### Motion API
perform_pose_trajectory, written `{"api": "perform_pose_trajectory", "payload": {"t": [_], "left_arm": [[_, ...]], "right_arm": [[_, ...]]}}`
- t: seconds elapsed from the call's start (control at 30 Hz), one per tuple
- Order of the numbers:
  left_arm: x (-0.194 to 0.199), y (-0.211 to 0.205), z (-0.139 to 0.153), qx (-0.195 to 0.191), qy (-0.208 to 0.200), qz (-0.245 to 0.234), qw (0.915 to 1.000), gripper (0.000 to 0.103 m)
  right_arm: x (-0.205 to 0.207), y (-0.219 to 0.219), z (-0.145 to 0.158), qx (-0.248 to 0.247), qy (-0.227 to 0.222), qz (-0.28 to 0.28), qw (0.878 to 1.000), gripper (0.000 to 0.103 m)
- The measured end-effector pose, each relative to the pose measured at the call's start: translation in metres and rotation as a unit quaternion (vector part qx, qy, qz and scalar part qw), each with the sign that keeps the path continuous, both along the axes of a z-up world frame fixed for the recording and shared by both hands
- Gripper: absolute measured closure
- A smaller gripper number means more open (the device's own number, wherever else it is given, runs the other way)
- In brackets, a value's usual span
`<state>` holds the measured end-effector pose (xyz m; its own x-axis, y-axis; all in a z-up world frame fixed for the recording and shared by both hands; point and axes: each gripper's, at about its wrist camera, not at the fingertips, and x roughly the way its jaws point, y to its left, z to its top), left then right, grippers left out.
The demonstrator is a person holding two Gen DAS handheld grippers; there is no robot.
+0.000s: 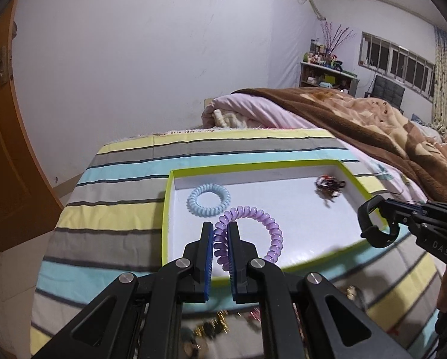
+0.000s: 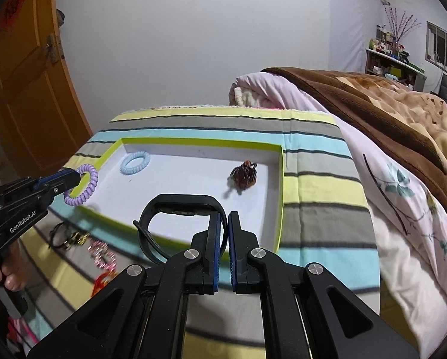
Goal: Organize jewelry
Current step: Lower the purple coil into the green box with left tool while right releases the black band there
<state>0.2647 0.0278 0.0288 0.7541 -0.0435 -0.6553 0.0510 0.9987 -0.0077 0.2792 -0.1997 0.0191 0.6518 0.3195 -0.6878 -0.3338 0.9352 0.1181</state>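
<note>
A shallow white tray with a lime-green rim lies on the striped bedspread. In it are a light blue spiral hair tie and a dark red beaded piece. My left gripper is shut on a purple spiral hair tie, held above the tray's near left part. My right gripper is shut on a black wristband, held above the tray's near right edge.
Loose jewelry lies on the bedspread in front of the tray: a dark ring with gold bits, pink pieces and gold pieces. A brown blanket and pink quilt lie to the right. An orange door stands left.
</note>
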Motion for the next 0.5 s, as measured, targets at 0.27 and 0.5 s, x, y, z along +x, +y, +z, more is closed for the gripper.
{"api": "perform_pose_trajectory", "payload": {"t": [0.27,0.5], "left_arm": [[0.033,0.01,-0.024,0.006,0.034,0.011,0.9994,0.094],[0.045,0.014,-0.044,0.011,0.062,0.018,0.9979,0.094]], "right_arm": [[0.035,0.008,-0.024,-0.029,0.031,-0.005,0.999,0.098],[0.046,0.011,-0.041,-0.05,0.047,-0.012,0.998,0.098]]}}
